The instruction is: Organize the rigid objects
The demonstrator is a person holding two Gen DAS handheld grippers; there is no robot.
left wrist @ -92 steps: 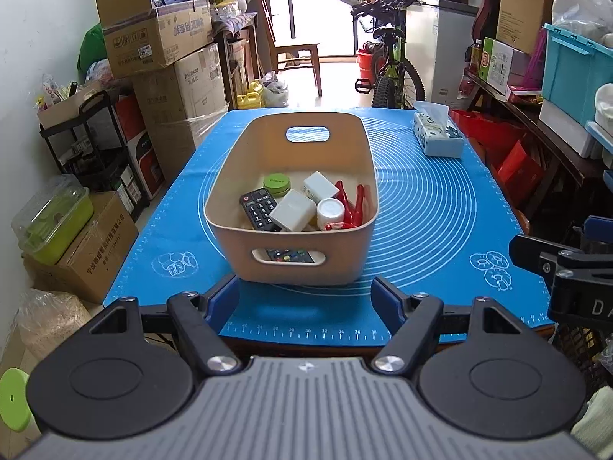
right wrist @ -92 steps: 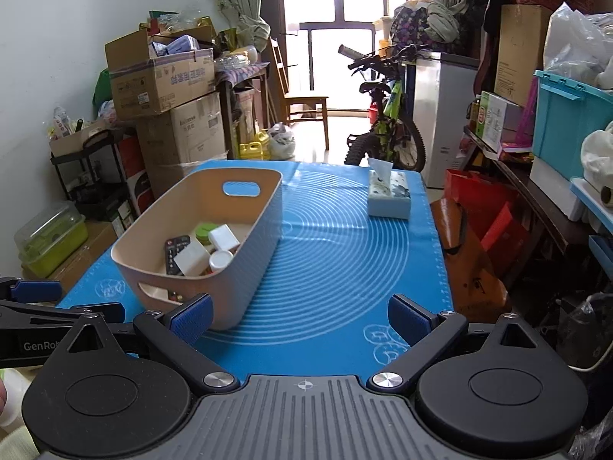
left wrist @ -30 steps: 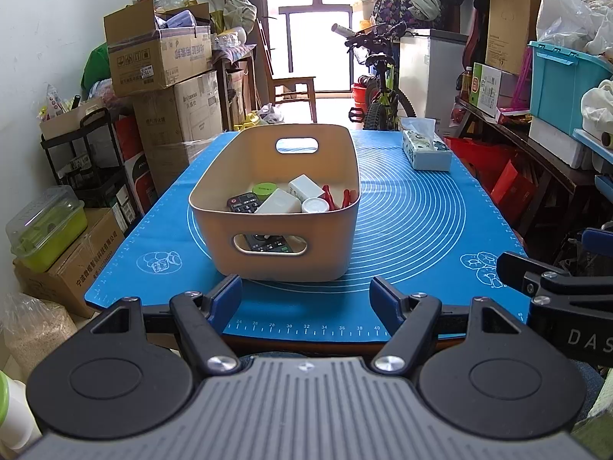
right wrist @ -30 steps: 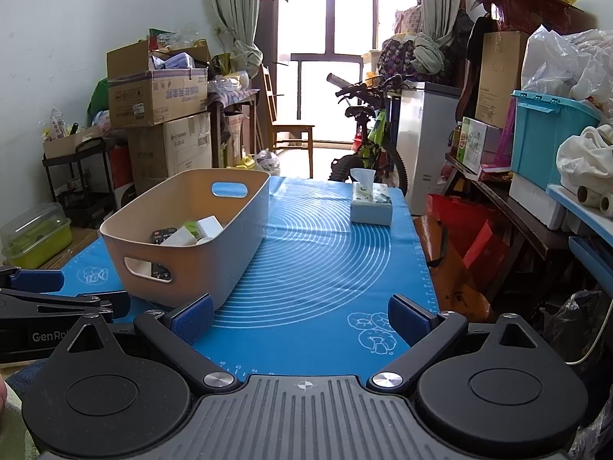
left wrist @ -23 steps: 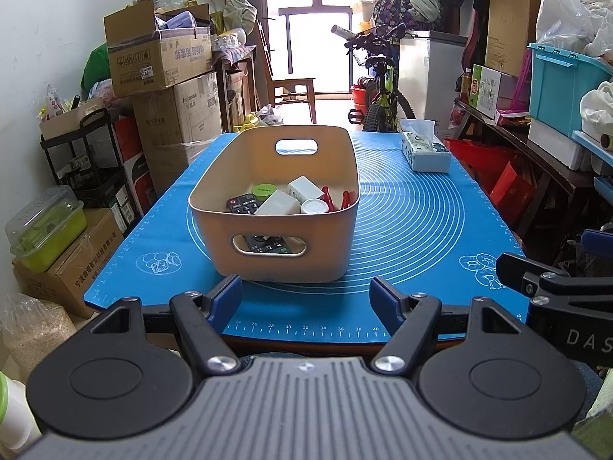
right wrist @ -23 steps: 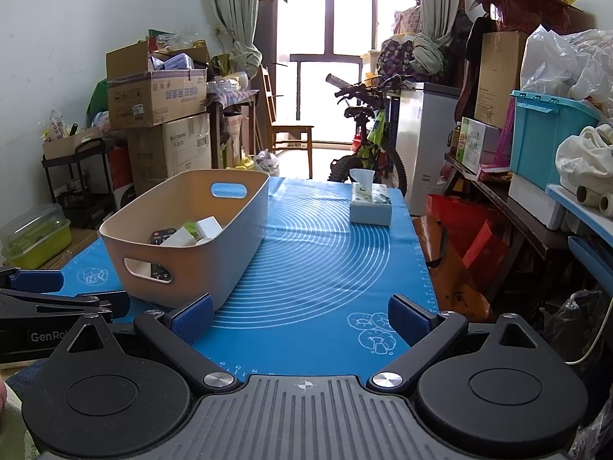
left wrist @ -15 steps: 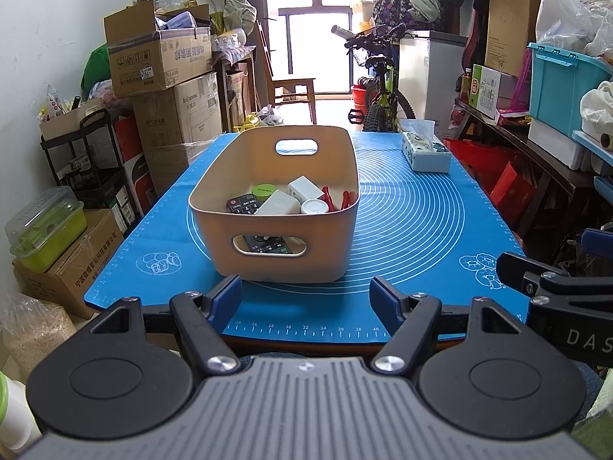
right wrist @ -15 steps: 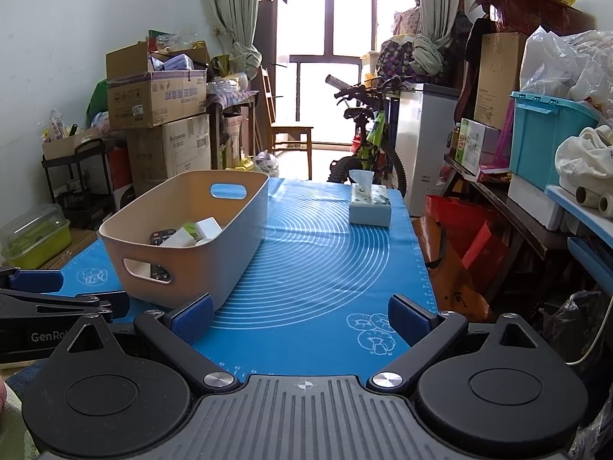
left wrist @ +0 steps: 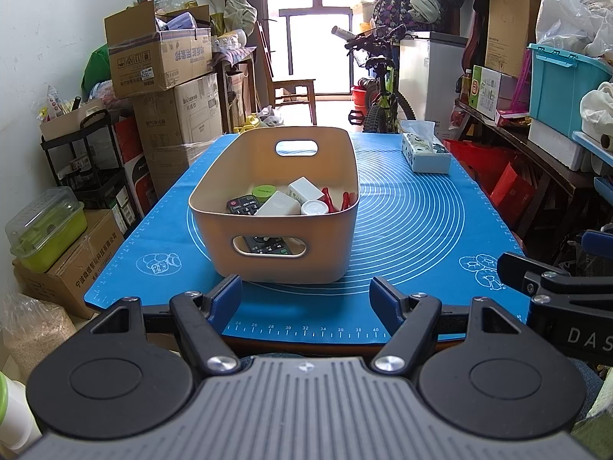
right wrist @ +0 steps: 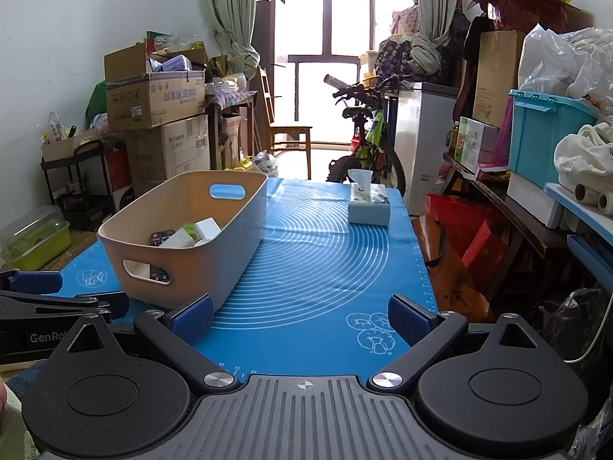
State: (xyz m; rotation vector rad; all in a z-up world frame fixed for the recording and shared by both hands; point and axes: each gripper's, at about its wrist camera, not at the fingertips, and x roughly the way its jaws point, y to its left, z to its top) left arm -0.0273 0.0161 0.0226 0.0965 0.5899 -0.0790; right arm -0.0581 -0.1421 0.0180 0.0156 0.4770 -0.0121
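A beige basket stands on the blue mat. Inside it lie a black remote, two white boxes, a green-lidded jar, a white cap and red-handled pieces. My left gripper hovers at the table's near edge, just in front of the basket, open with nothing between its fingers. My right gripper is held off to the right of the basket above the mat, open and empty too.
A tissue box rests on the mat's far right. Cardboard boxes and a black shelf cart crowd the left side. A bicycle stands beyond the table, a bench with a teal bin lines the right.
Three seconds ago both grippers looked down more steeply on the table; since then they have tipped up and drawn back a little. Over the last second nothing has moved.
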